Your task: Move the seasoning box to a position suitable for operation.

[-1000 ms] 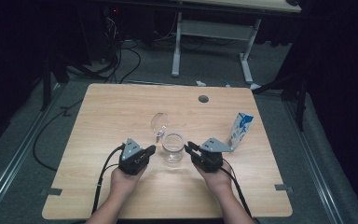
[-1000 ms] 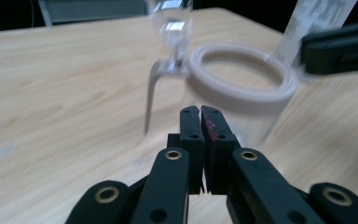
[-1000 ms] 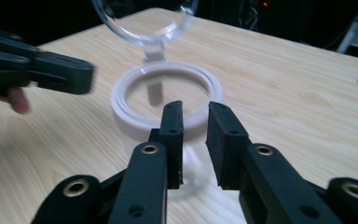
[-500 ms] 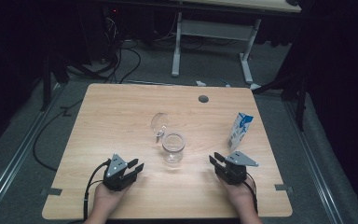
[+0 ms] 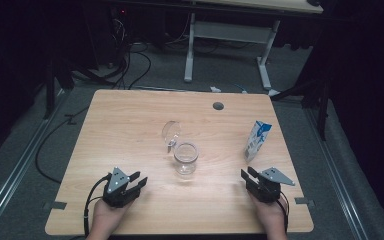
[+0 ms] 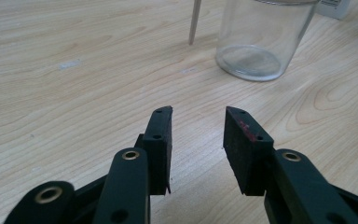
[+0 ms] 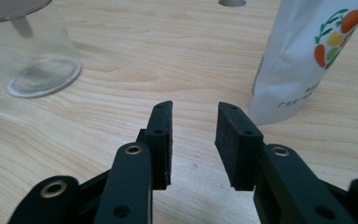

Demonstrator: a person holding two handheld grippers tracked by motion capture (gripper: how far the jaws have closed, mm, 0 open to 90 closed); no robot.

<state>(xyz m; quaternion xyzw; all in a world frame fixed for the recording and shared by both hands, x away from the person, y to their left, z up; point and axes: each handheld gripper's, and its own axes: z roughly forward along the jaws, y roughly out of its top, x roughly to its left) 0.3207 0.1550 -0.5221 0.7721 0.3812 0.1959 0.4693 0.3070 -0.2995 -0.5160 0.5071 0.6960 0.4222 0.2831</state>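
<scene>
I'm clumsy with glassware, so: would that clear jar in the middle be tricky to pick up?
Probably. The jar looks like smooth glass, so likely slippery and breakable. Its hinged lid hangs open behind it, which might make it tip backward.

A dim lab or recording studio; a bare wooden table (image 5: 130,125) stands on grey carpet, cables (image 5: 125,60) trail across the floor, and a second desk frame (image 5: 227,35) sits behind in darkness.

The left tool (image 5: 136,181) sits at the lower left of the high view, the right tool (image 5: 248,175) at the lower right, each held by a hand entering from the bottom edge. Both tools' jaws have just been opening and stand apart with nothing between them.
</scene>
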